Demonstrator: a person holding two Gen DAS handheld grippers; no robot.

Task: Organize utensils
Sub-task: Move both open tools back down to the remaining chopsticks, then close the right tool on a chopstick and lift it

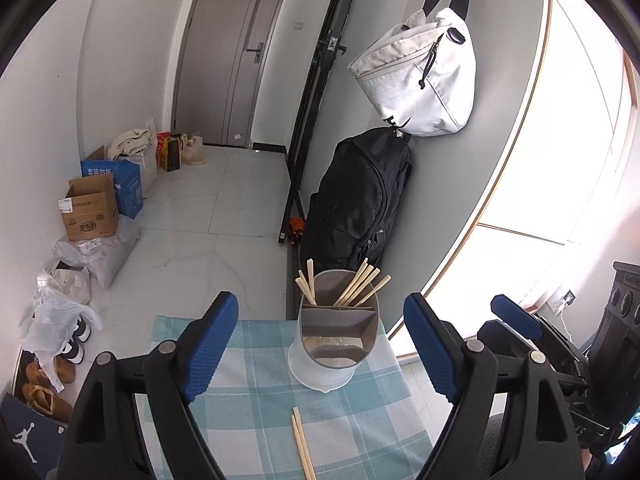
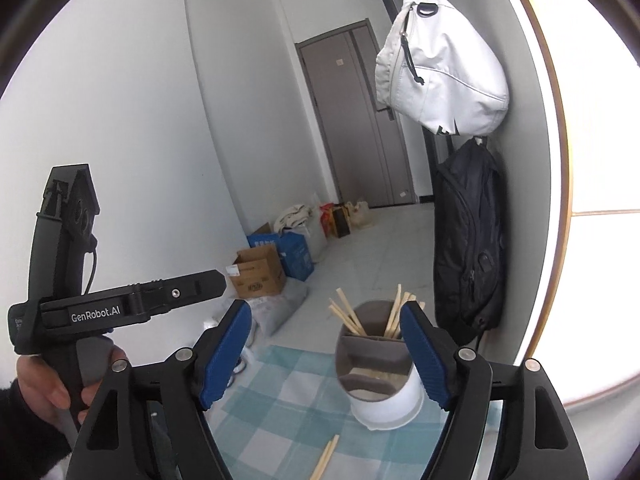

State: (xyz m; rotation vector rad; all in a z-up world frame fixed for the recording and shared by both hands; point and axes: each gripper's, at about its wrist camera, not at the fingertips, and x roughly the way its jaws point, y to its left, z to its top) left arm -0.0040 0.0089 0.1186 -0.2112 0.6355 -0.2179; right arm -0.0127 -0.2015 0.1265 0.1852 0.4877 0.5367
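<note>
Loose chopsticks [image 1: 302, 444], utensil holder [image 1: 334, 344], backpack [image 1: 356, 204] behind

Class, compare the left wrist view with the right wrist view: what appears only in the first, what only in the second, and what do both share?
Only the left wrist view shows the shoes on the floor at the left and the black frame leaning against the wall.

Only the right wrist view shows a hand gripping the other tool's handle.

Both show the utensil holder with chopsticks standing in it, the loose chopsticks lying on the checked cloth, the white bag, the black backpack, the cardboard box and the grey door.
</note>
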